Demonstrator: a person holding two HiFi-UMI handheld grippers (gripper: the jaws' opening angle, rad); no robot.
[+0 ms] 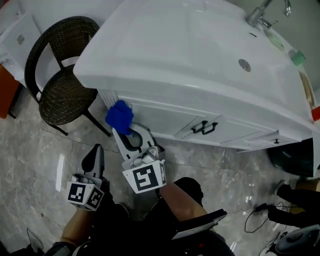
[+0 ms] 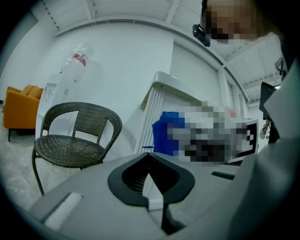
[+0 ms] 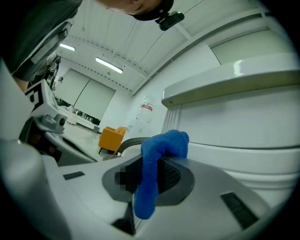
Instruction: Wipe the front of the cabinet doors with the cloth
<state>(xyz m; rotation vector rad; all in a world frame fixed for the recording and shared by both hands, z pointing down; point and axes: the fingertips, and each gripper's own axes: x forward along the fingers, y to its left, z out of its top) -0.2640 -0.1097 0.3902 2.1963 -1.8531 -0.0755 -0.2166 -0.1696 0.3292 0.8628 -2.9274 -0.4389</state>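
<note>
A blue cloth (image 1: 119,116) is bunched at the tip of my right gripper (image 1: 125,134), which is shut on it. The cloth sits against the left end of the white cabinet front (image 1: 165,120), just under the basin rim. In the right gripper view the cloth (image 3: 157,157) hangs out between the jaws, below the white counter edge (image 3: 234,82). My left gripper (image 1: 93,159) hangs low over the floor, left of the right one, shut with nothing in it. The left gripper view shows the cloth (image 2: 161,133) beside the cabinet's ribbed corner (image 2: 149,117).
A dark wicker chair (image 1: 60,90) stands close to the cabinet's left end. Black door handles (image 1: 204,128) sit mid-cabinet. The white basin top (image 1: 200,55) with a tap (image 1: 260,15) overhangs the doors. An orange seat (image 2: 18,105) is far left. Cables (image 1: 260,212) lie on the marble floor at right.
</note>
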